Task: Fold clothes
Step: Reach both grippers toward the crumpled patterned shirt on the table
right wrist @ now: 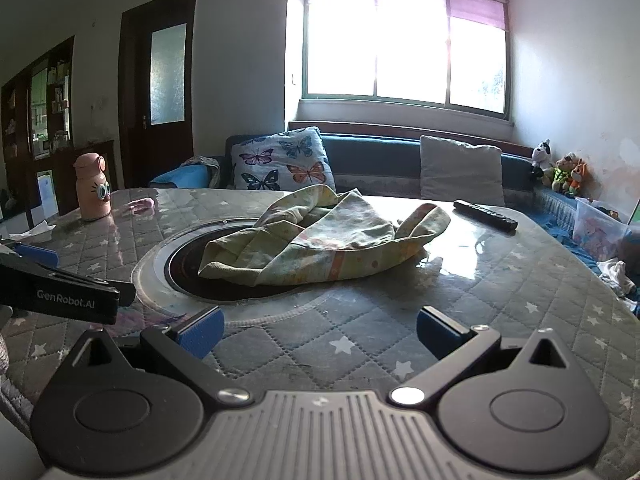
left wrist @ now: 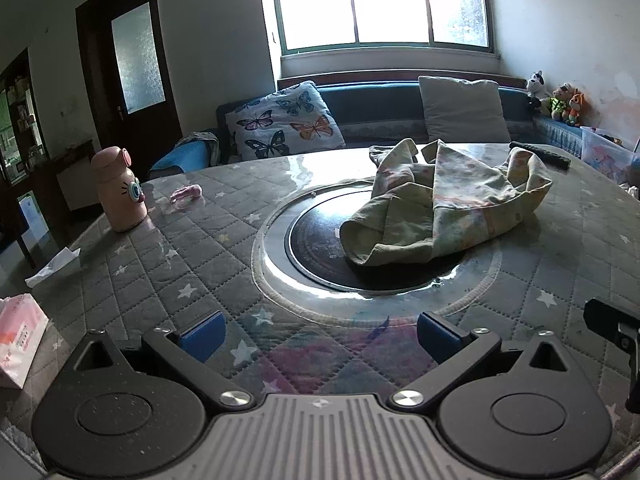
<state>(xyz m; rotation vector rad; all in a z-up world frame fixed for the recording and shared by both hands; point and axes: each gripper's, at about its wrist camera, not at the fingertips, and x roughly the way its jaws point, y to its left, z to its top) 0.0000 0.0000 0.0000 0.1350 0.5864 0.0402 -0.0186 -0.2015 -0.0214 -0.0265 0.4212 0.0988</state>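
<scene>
Hovering low over the quilted worktop (left wrist: 168,264), the left claw (left wrist: 320,336) has its blue pads spread wide with nothing between them. The right claw (right wrist: 320,332) is equally wide and empty, just beside the left one. Ahead of both, well apart from their tips, the crumpled pale patterned garment (left wrist: 444,208) lies partly over the dark round inset (left wrist: 316,244) at the worktop's middle. Beyond the garment, to its right, rests a black remote (right wrist: 485,214). Far left of the claws stands a pink bottle (left wrist: 118,189), a tissue pack (left wrist: 18,338) nearer.
</scene>
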